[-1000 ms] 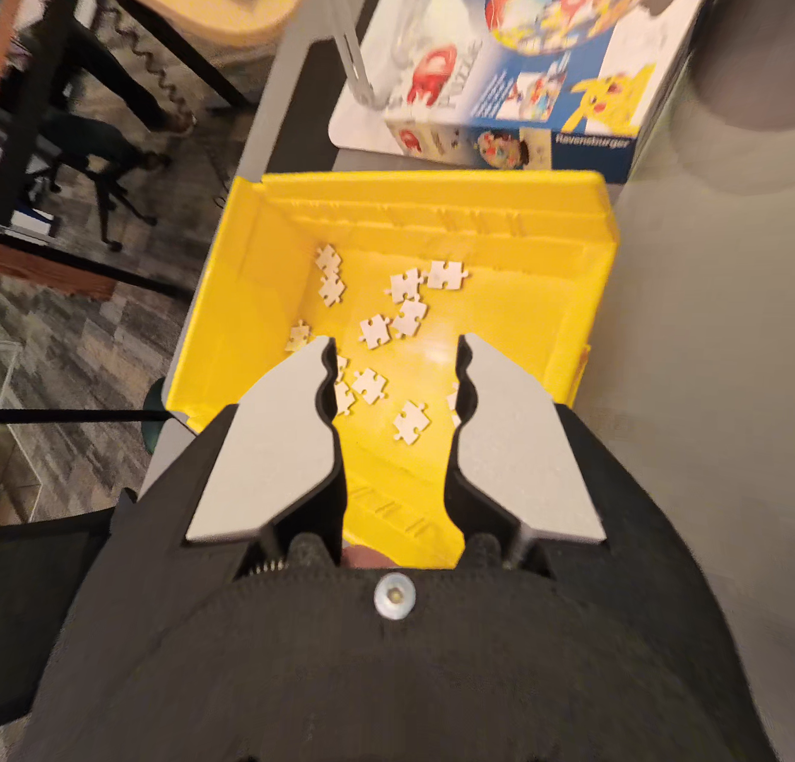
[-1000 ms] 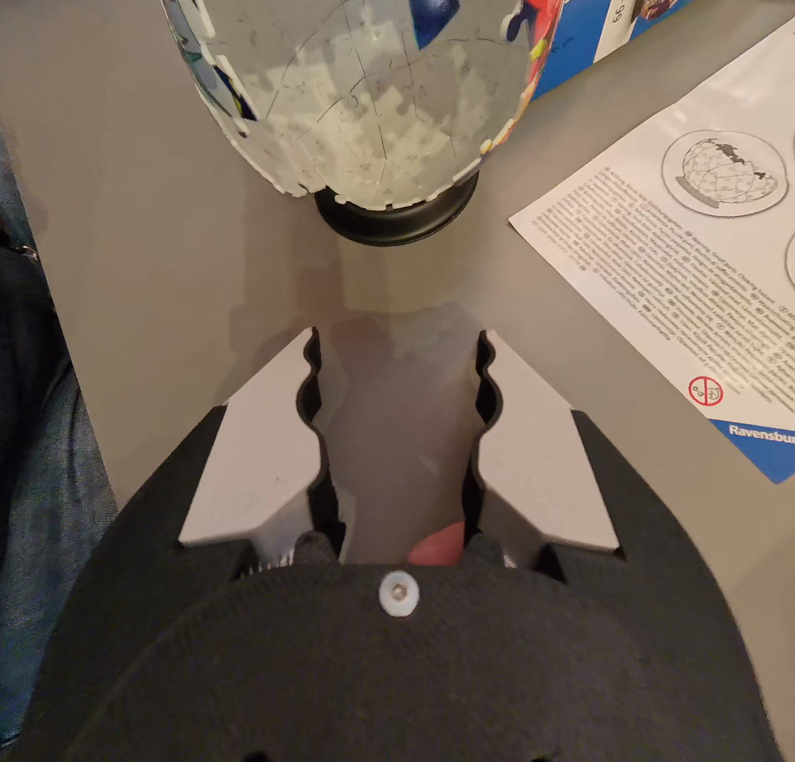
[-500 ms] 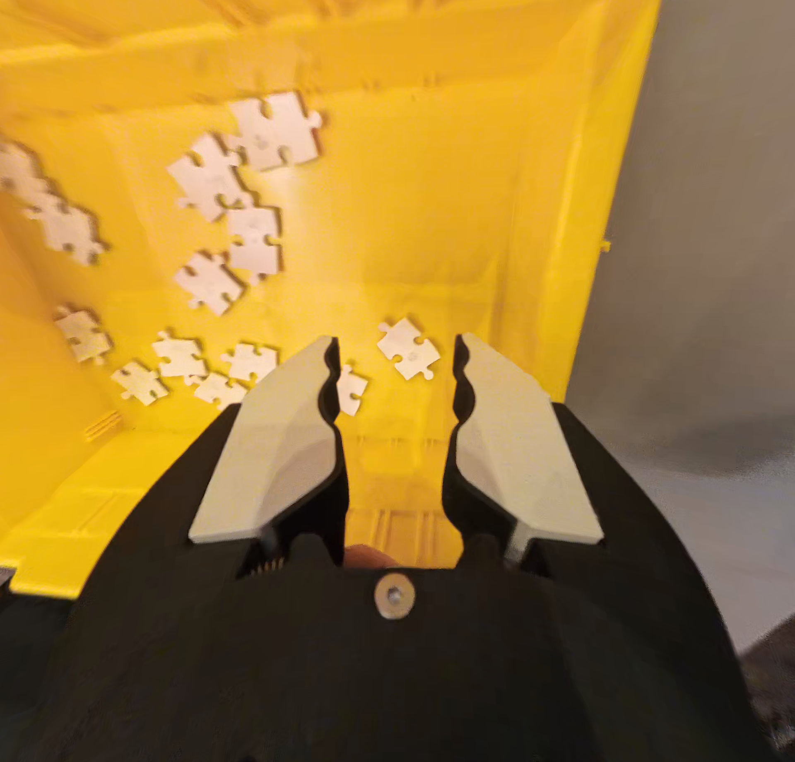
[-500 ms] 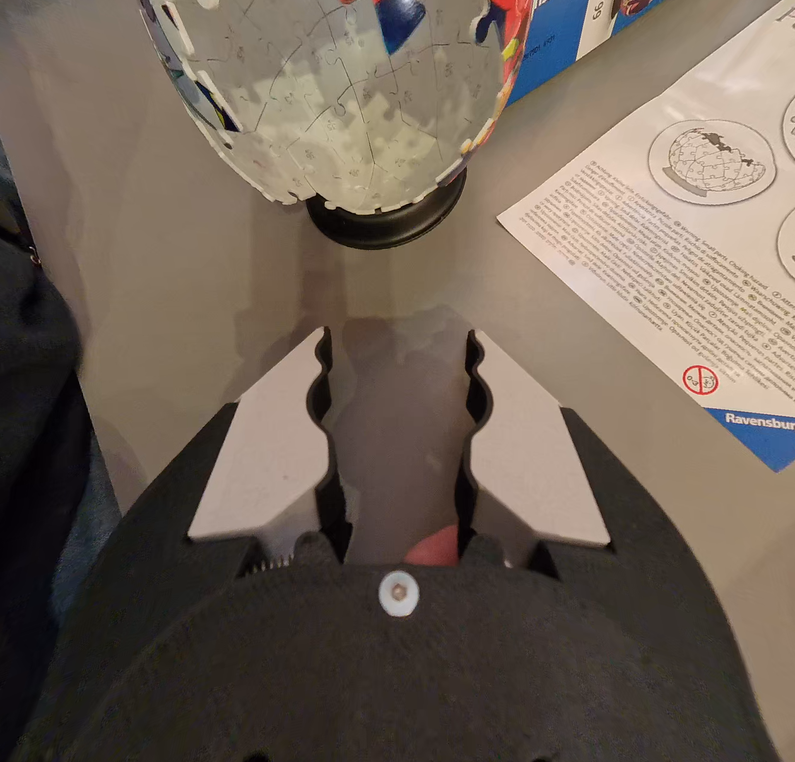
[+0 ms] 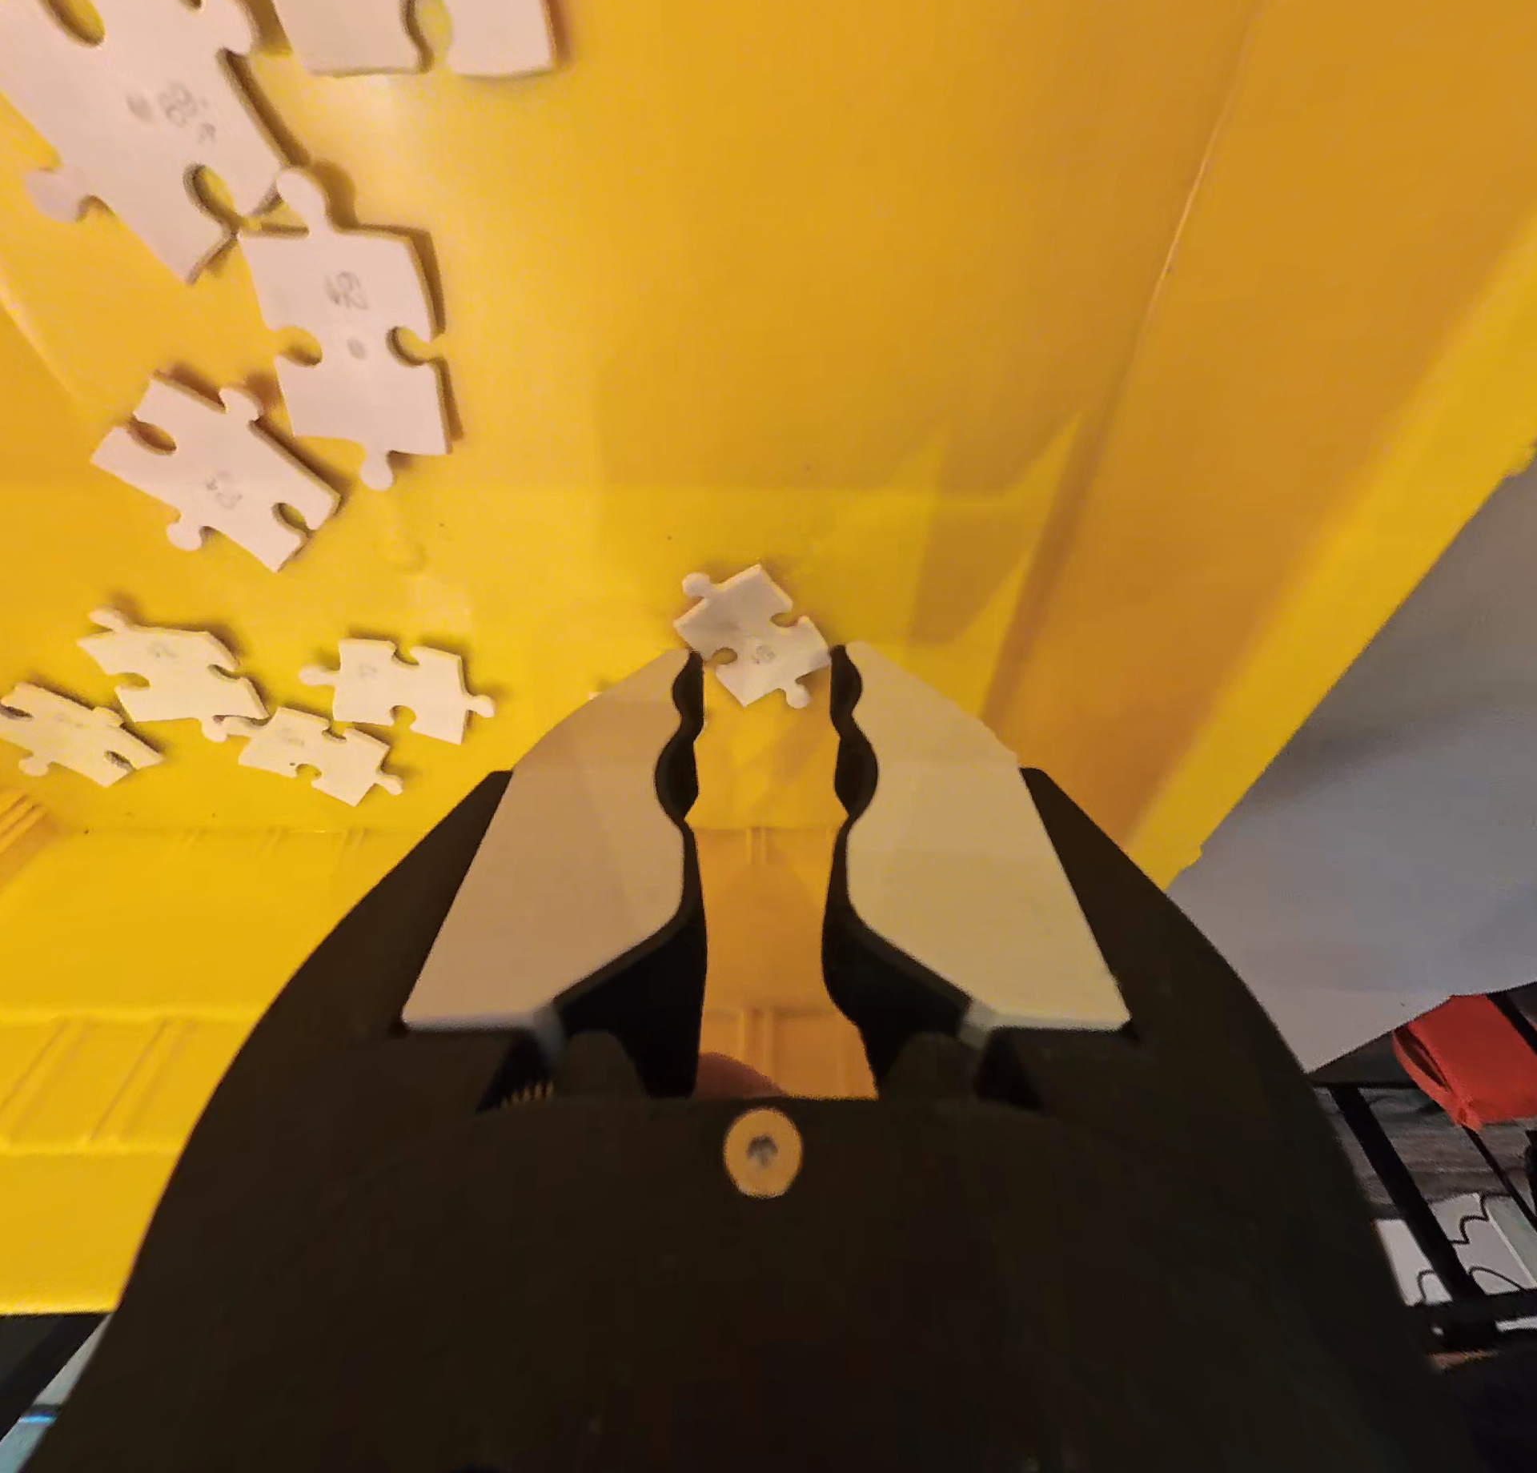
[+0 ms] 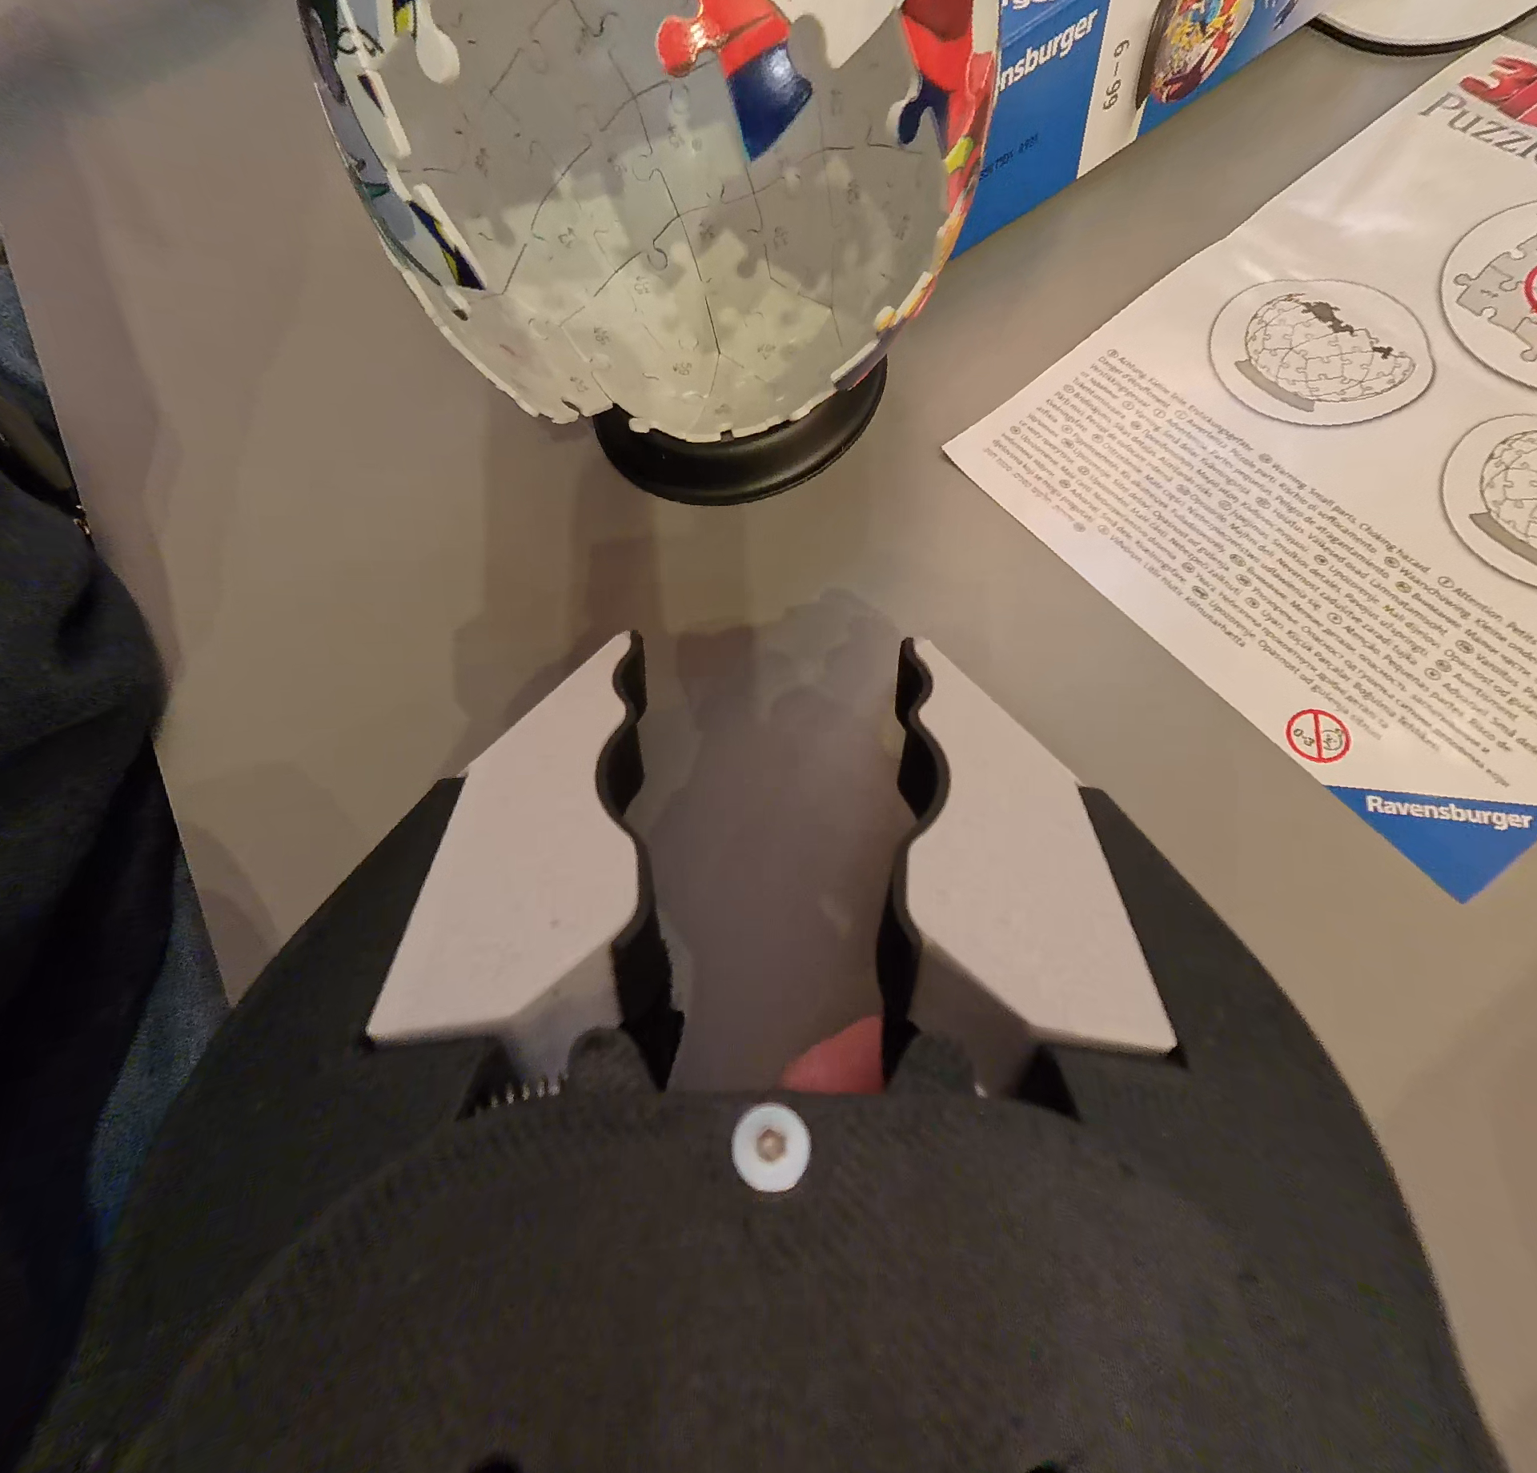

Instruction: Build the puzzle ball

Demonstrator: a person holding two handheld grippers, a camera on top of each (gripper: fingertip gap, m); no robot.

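Left wrist view, left tool spread, puzzle piece between its tips, inside yellow bin.

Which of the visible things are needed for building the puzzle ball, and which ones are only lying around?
Needed:
- half-built puzzle ball on its black stand
- loose pieces in the yellow bin
- piece at the open left gripper
- open right gripper, holding nothing

Only lying around:
- puzzle box
- instruction sheet

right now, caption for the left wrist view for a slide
Open left gripper inside the yellow bin, fingertips flanking a white puzzle piece.
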